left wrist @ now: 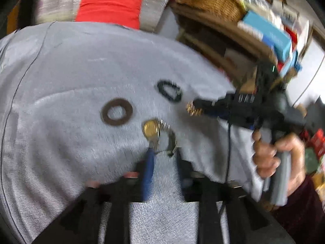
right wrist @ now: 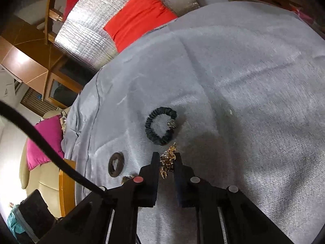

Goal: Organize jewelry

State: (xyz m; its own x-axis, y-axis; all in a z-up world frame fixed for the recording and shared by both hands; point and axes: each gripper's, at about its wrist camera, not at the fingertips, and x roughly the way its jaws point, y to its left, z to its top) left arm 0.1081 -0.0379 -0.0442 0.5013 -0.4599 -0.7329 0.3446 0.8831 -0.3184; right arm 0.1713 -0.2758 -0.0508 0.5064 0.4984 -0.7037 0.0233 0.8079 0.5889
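A grey cloth (left wrist: 67, 77) covers the surface, also in the right wrist view (right wrist: 254, 85). On it lie a brown flat ring (left wrist: 116, 111) (right wrist: 115, 164) and a black scrunchie with a bead (left wrist: 169, 91) (right wrist: 161, 125). My left gripper (left wrist: 162, 152) is shut on a gold-faced watch with a metal band (left wrist: 151, 129). My right gripper (right wrist: 167, 155), also seen in the left wrist view (left wrist: 196, 107), is shut on a gold and pearl ornament (right wrist: 168, 161) (left wrist: 193, 108), held just above the cloth near the scrunchie.
A silver foil mat (right wrist: 91, 32) with a red cloth (left wrist: 109, 7) (right wrist: 140, 16) lies beyond the grey cloth. A wooden shelf with boxes and a wicker basket (left wrist: 213, 2) stands at the right. A pink cushion (right wrist: 43, 142) is off the left edge.
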